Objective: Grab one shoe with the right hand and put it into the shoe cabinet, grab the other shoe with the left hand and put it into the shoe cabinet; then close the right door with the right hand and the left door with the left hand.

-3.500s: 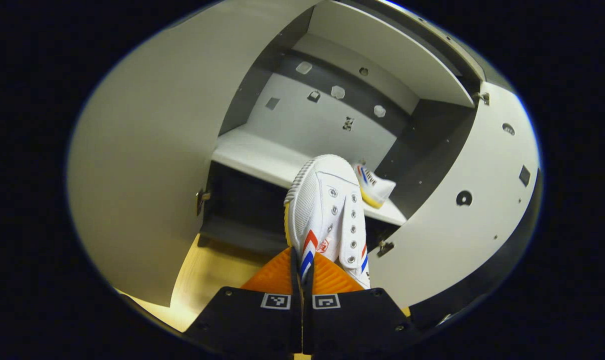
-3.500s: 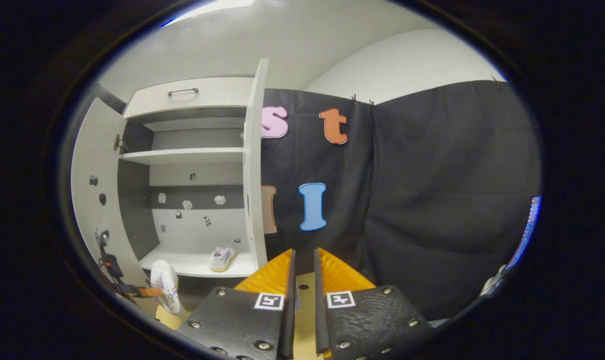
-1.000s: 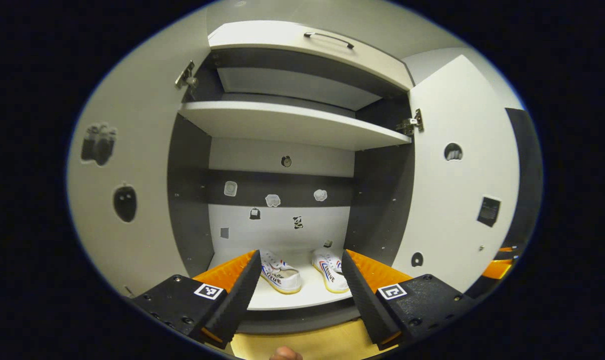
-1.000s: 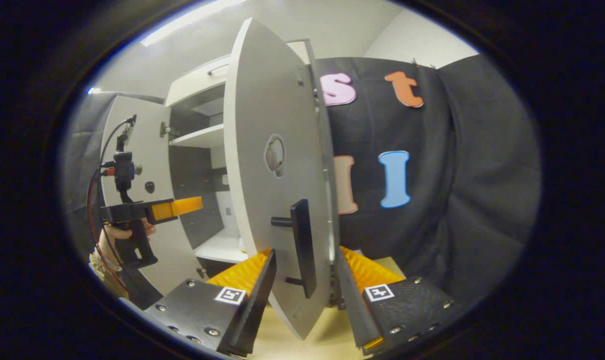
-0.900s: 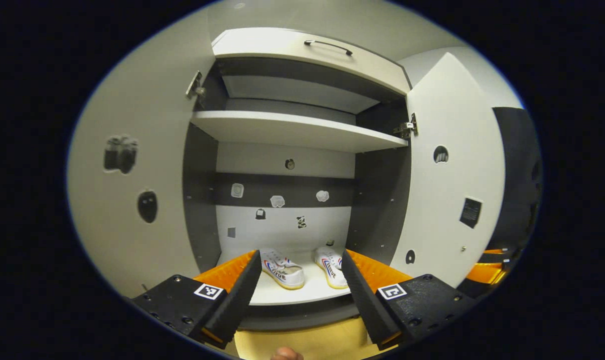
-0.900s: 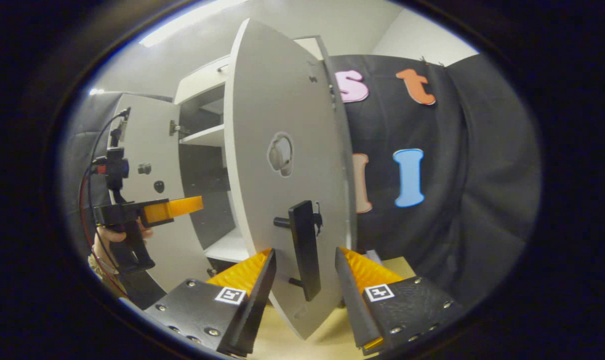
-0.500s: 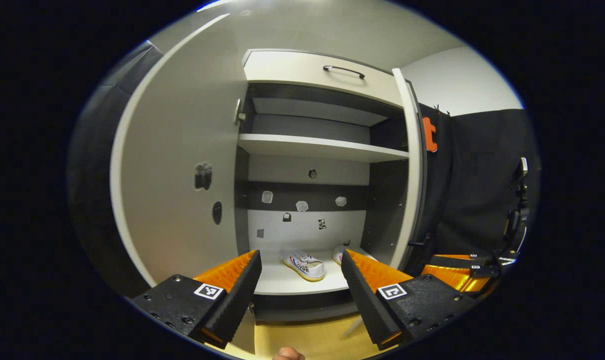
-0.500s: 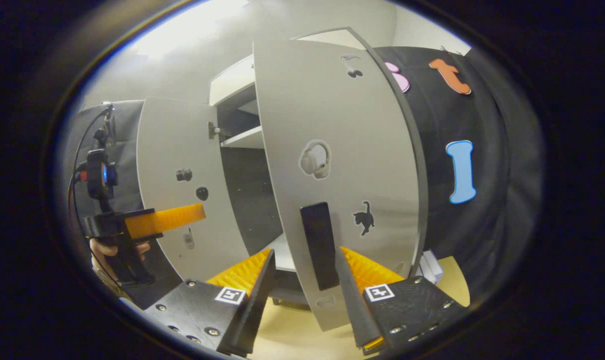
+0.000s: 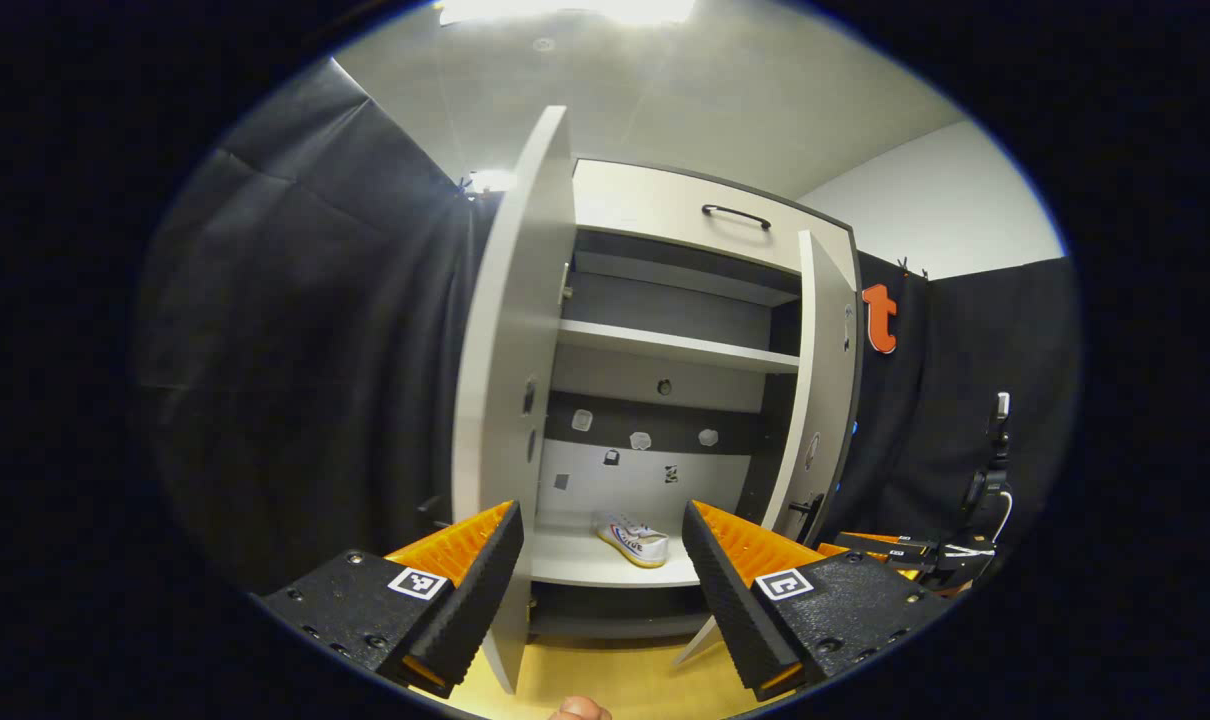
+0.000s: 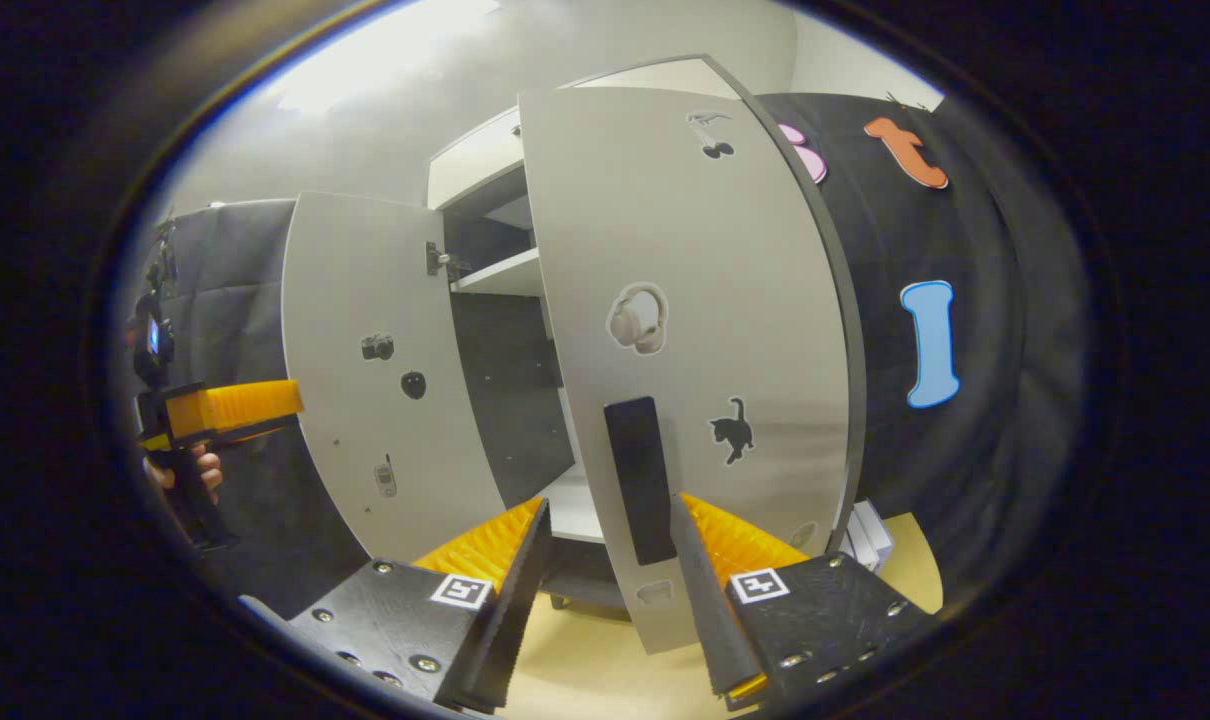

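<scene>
My right gripper [image 10: 605,570] gaped wide, empty, straddling the right door's handle [image 10: 640,480]. Left gripper [image 9: 600,570] open, empty, near left door [image 9: 510,400].

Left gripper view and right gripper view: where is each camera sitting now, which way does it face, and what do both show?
Left gripper view: rides the open left gripper, facing the cabinet front, a shoe on the lower shelf; a fingertip shows below.
Right gripper view: rides the open right gripper, close against the right door, its handle between the fingers.
Shared: left door, right door, both grippers.
</scene>
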{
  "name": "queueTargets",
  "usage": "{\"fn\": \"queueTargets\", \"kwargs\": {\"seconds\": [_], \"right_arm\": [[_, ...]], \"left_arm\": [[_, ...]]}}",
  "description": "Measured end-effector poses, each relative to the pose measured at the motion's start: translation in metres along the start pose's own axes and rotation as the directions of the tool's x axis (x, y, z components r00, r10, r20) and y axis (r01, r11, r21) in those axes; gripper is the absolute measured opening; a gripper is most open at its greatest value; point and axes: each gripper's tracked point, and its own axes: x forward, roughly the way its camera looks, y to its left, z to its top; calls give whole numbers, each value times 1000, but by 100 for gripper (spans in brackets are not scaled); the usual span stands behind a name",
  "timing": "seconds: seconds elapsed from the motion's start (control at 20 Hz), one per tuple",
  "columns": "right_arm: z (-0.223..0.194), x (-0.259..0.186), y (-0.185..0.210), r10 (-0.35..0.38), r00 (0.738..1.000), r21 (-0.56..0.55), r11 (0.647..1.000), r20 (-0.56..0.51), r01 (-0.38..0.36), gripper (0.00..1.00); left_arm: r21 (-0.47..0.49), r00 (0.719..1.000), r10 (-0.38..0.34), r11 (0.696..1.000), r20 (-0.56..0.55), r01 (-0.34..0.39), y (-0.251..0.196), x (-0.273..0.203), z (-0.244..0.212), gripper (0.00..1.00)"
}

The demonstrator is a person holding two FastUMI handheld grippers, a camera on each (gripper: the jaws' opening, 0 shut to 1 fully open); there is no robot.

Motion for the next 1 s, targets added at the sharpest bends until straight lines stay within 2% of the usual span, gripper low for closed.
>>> {"fn": "queueTargets", "kwargs": {"seconds": [0.2,0.25,0.3,0.35,0.4,0.45,0.55,0.6,0.75,0.8,0.85,0.95,1.0], "right_arm": [[0,0,-2,-5,1000,-6,1000,-5,5,67],[0,-1,-3,-4,1000,-6,1000,-6,4,72],[-1,-2,-2,-3,1000,-6,1000,-6,3,67],[0,-3,-3,-3,1000,-8,1000,-5,3,67],[0,-3,-3,-5,1000,-11,1000,-5,5,72],[1,-4,-5,-7,1000,-16,1000,-4,7,68],[0,-7,-8,-15,1000,-24,1000,-5,15,68],[-1,-8,-10,-20,1000,-25,999,-6,20,71],[-4,-12,-17,-37,999,-22,999,-9,37,67],[-4,-13,-20,-44,999,-23,999,-10,44,72],[-5,-14,-23,-54,998,-25,998,-12,54,68],[-6,-15,-27,-69,998,-29,997,-12,69,71],[-6,-15,-28,-74,997,-31,997,-13,73,67]], "left_arm": [[21,996,86,996,30,-87,27,-22,10,93],[22,993,111,994,31,-112,35,-26,10,92],[21,990,137,990,35,-138,45,-29,10,92],[23,986,164,986,38,-165,56,-31,9,93],[23,980,195,980,35,-196,68,-31,7,96],[24,974,224,974,31,-225,77,-28,2,96],[27,963,266,963,32,-267,93,-27,-3,93],[32,958,285,958,28,-286,99,-26,-6,93],[66,946,324,944,6,-324,115,-21,-20,96],[74,945,326,943,-1,-325,115,-18,-23,96],[80,946,325,943,-5,-323,116,-16,-26,96],[80,945,326,943,-19,-323,119,-12,-32,93],[74,946,322,945,-28,-319,120,-11,-36,93]]}}
